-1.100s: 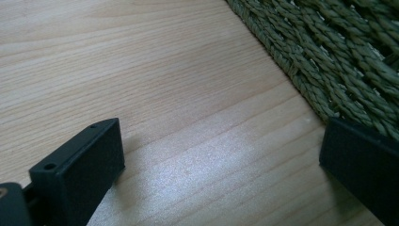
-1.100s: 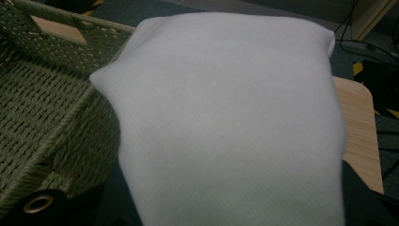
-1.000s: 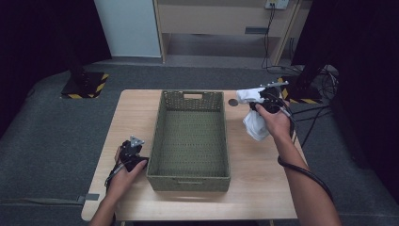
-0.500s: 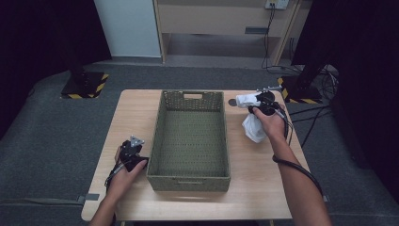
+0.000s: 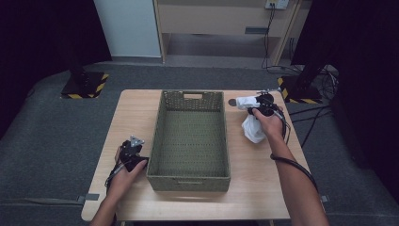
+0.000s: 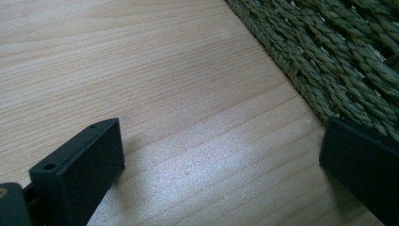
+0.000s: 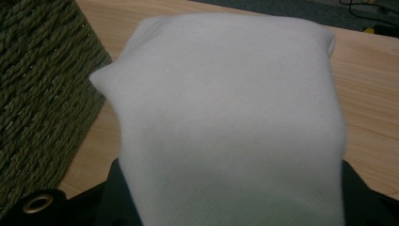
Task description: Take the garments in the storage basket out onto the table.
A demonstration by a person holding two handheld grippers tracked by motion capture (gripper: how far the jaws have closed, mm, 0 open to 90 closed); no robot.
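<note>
White cloth (image 5: 253, 128) at right of frame: we're clamping it in the right gripper (image 5: 261, 104), lowering beside basket (image 5: 162, 136); next we're lifting it over the rim. Left gripper (image 5: 133, 151) is idling with its jaws apart.

Grey carpet floor (image 5: 51, 136), wooden cabinet (image 5: 221, 19), dark curtains (image 5: 42, 33)

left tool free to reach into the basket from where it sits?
Probably yes. The left tool rests open on the table right beside the basket, holding nothing, and the basket looks empty. It would only need to lift over the woven wall.
</note>
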